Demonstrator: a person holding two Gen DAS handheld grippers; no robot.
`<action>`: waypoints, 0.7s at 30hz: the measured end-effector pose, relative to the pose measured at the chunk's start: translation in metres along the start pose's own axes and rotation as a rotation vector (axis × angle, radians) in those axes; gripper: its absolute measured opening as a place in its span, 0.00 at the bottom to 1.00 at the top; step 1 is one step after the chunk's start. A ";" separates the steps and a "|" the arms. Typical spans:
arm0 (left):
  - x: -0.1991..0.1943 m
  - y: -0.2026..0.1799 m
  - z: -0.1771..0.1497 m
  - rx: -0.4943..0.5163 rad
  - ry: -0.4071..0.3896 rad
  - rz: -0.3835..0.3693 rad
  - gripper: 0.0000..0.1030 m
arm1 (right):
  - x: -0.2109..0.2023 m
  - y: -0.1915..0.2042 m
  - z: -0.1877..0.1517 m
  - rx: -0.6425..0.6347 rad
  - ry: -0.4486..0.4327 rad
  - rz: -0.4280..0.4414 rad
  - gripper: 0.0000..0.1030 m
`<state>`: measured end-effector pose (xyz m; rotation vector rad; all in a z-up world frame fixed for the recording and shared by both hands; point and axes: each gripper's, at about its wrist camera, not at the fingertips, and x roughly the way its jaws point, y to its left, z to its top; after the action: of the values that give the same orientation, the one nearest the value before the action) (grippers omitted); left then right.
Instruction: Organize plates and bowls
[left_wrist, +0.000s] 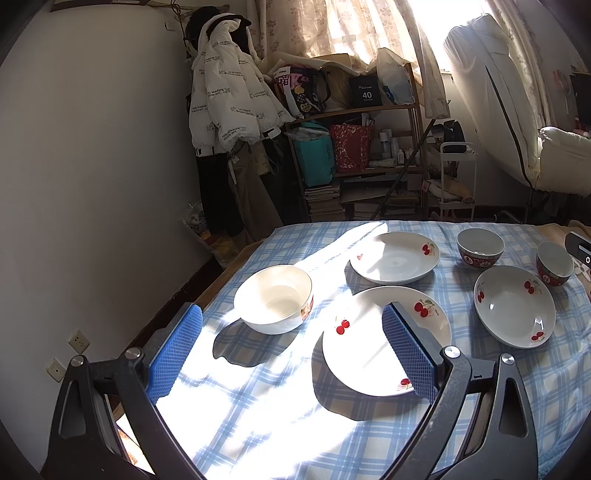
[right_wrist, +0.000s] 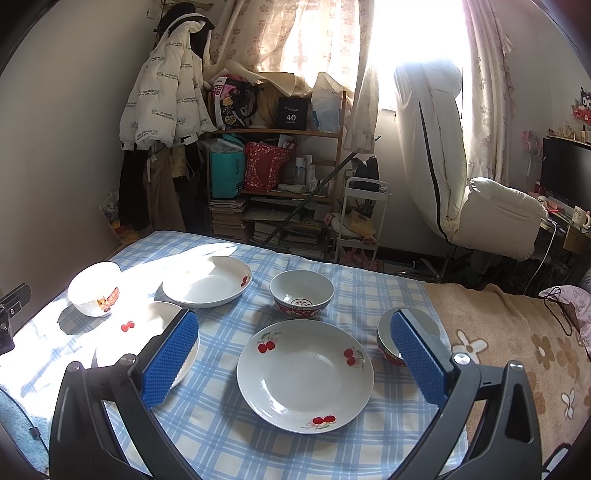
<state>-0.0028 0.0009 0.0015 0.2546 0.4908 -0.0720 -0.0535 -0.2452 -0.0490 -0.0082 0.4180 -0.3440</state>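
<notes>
Three plates and three bowls lie on the blue-and-white checked cloth (right_wrist: 221, 424), six pieces in all, none stacked and none touching.

The plates are white with red cherries. One plate (right_wrist: 304, 374) sits nearest the right tool (right_wrist: 293, 360), between its two spread fingers. A second plate (left_wrist: 386, 339) lies in strong sunlight under the left tool (left_wrist: 291, 350); that tool's right pad (left_wrist: 408, 354) hangs in front of it. The third plate (right_wrist: 207, 281) is farther back, toward the window.

Of the bowls, two are red-patterned outside and pale inside: one red bowl (right_wrist: 301, 293) stands behind the nearest plate, the other red bowl (right_wrist: 386, 338) is partly hidden behind the right tool's right pad (right_wrist: 417, 362). The third is a larger white bowl (left_wrist: 274, 299) with a small cartoon print, at the left edge of the cloth in the sun.

Both tools are wide open, blue pads well apart, holding nothing and hovering above the cloth.

Whether the cloth covers a desk or a bed cannot be told; a tan blanket with flowers (right_wrist: 517, 350) lies beside it on the right. Behind stand a crowded wooden shelf (right_wrist: 277, 166) with bags and stacked books, a white puffer jacket (right_wrist: 166, 92) hanging at the wall, and floral curtains (right_wrist: 314, 37) over a bright window.
</notes>
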 end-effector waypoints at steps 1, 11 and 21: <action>0.000 0.000 0.000 0.000 0.000 0.001 0.94 | 0.000 0.000 0.000 0.000 0.000 0.000 1.00; 0.000 0.000 -0.002 0.003 -0.001 0.004 0.94 | 0.000 0.000 0.000 0.001 0.001 0.001 1.00; 0.001 0.001 -0.002 0.005 0.000 0.002 0.94 | 0.001 0.000 0.000 0.000 0.003 0.002 1.00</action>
<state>-0.0029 0.0021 -0.0001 0.2605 0.4907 -0.0710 -0.0530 -0.2451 -0.0497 -0.0076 0.4209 -0.3417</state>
